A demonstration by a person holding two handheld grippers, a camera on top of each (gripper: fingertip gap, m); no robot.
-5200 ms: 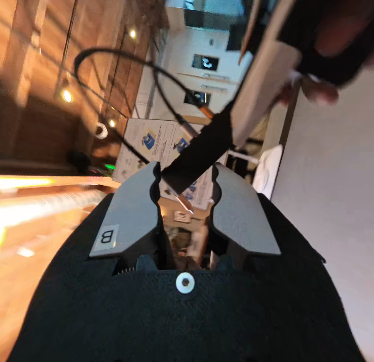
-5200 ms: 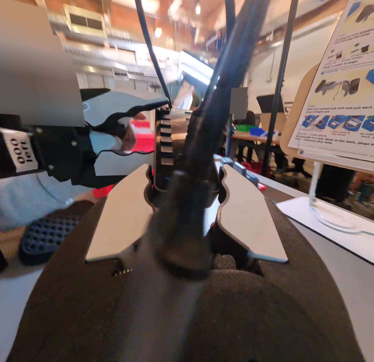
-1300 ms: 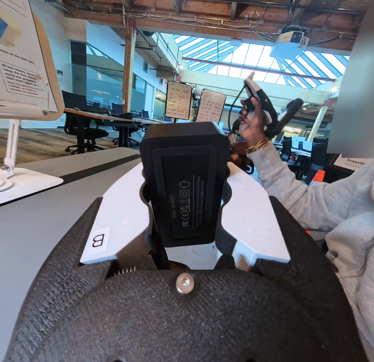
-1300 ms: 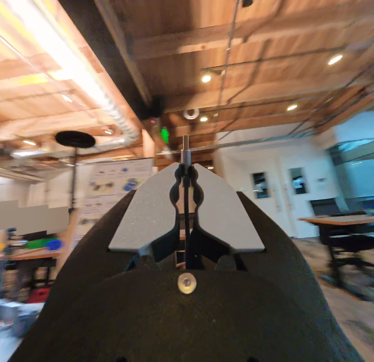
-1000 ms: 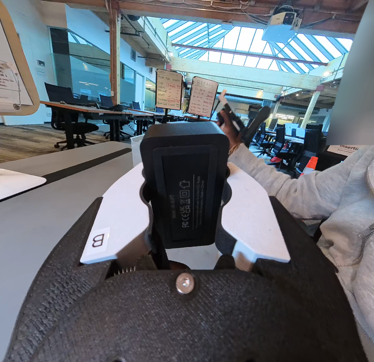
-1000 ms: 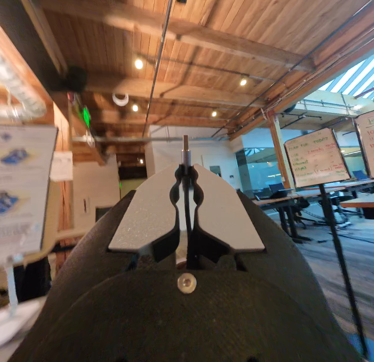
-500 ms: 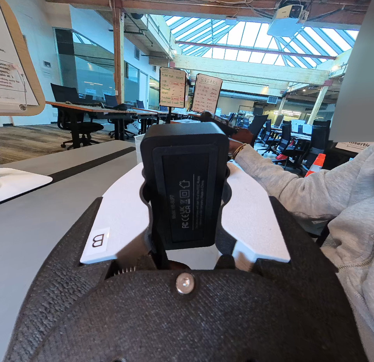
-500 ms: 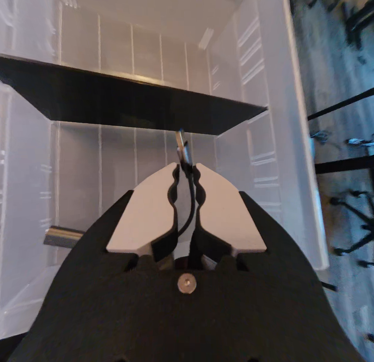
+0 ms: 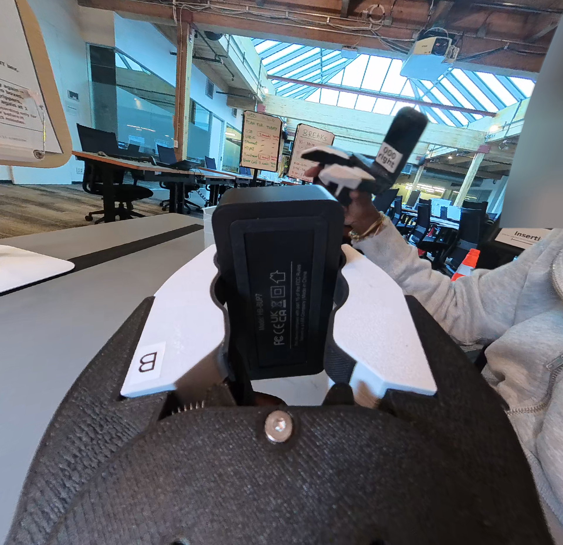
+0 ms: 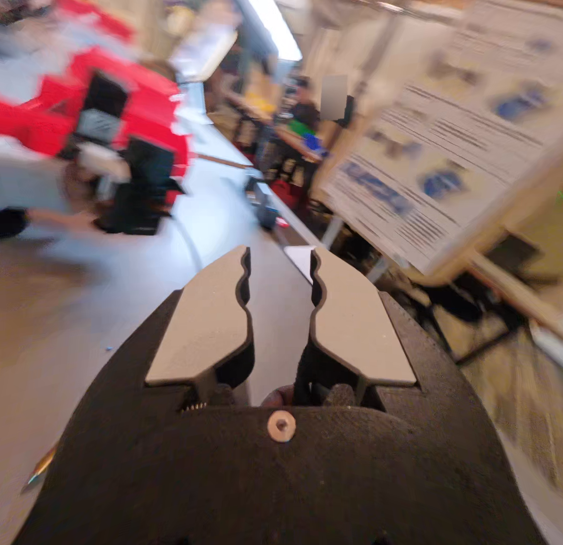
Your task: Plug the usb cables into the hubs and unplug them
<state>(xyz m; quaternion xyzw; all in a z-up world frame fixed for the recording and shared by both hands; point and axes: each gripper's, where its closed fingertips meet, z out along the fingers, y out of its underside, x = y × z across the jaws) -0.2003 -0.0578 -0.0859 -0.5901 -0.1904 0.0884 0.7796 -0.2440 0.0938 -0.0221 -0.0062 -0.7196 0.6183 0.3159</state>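
My left gripper (image 9: 278, 251) is shut on a black USB hub (image 9: 278, 289) and holds it upright above the grey table (image 9: 76, 302). My right gripper (image 10: 280, 253) is open and empty, with a clear gap between its grey fingers (image 10: 213, 311). It also shows in the left wrist view (image 9: 324, 165), raised behind the hub in a hand with a grey sleeve (image 9: 441, 292). No USB cable shows in either view. The right wrist view is blurred by motion.
A white bin (image 9: 208, 225) stands just behind the hub. A white pad (image 9: 27, 265) lies on the table at the left. A paper-covered board (image 10: 441, 152) stands beside the table. Blurred red bins (image 10: 143, 104) lie beyond it. An orange cone (image 9: 464, 265) stands on the floor. Across from one pair of fingers to the other is roughly 20 centimetres.
My right gripper held a USB cable plug, swung down over a clear plastic bin, then opened; the cable is gone from it. It has risen and turned. The left gripper kept hold of the hub.
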